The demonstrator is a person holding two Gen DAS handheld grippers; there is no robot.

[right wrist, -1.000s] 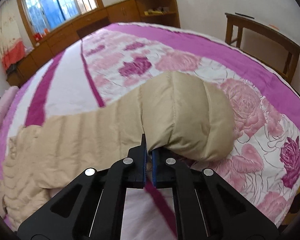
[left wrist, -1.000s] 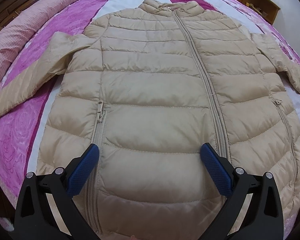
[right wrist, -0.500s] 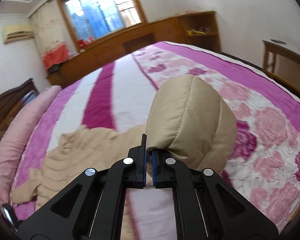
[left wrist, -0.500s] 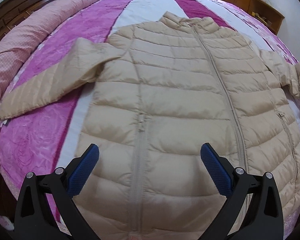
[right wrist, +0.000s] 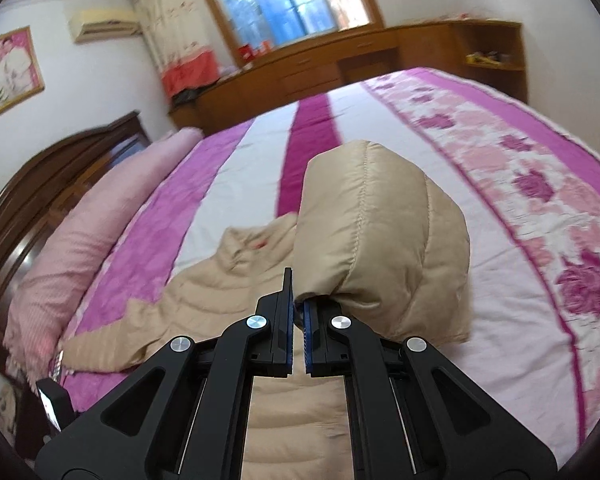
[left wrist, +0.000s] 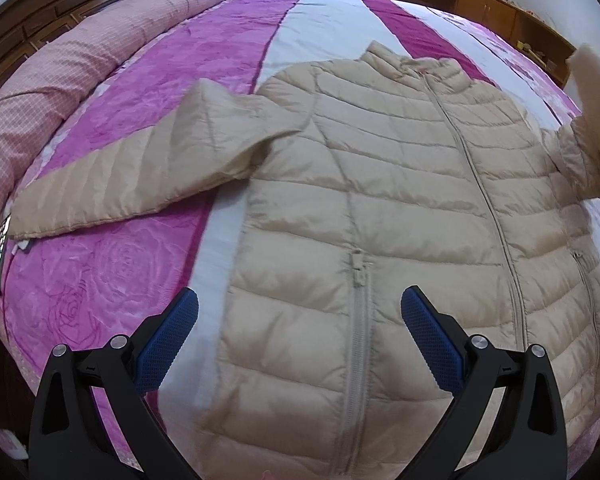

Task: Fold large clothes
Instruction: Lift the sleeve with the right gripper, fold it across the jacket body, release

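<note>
My right gripper (right wrist: 298, 312) clamped the jacket's sleeve (right wrist: 380, 248), frame centre; left gripper (left wrist: 299, 336) gaped above jacket (left wrist: 400, 208) hem; bed (left wrist: 140, 272) beneath.

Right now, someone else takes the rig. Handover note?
Left gripper: jaws wide open, empty, hovering over the lower front of the beige puffer jacket.
Right gripper: jaws shut on the cuff of the right sleeve, lifted off the bedspread and held over the jacket.
Jacket lies face up, zipped, on the bed. Left sleeve lies spread out to the side.
Done: right sleeve picked up.
Left: lay it across the front, fold the left sleeve, fold the body.
</note>
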